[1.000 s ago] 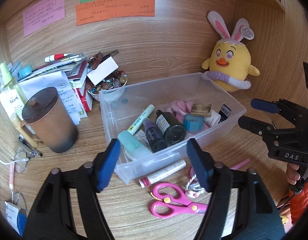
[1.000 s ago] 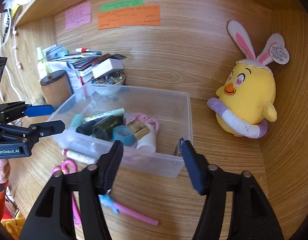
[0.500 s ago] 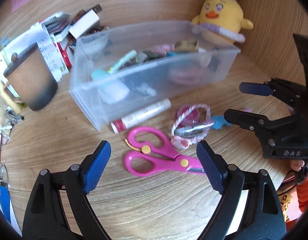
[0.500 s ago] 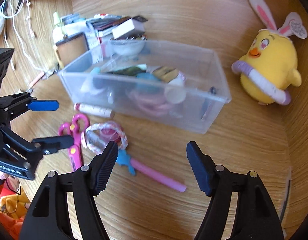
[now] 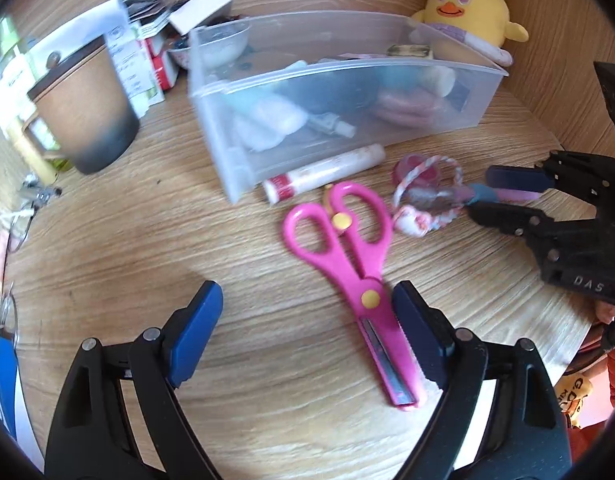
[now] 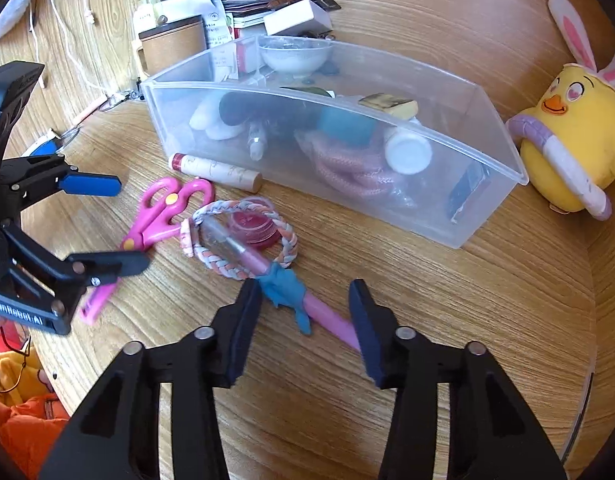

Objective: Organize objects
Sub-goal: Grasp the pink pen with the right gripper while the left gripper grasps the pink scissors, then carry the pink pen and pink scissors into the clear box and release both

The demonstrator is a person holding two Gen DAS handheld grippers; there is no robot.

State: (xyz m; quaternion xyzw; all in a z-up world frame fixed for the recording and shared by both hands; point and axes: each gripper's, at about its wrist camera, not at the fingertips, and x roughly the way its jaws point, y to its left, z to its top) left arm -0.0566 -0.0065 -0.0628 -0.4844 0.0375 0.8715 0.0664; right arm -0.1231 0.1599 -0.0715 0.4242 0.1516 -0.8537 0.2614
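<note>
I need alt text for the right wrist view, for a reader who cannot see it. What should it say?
The right gripper, jaws closing, straddles a pink pen with a teal charm on a wooden desk. Beyond lie a braided bracelet, pink scissors and a filled clear bin; the left gripper stands open at left.
</note>
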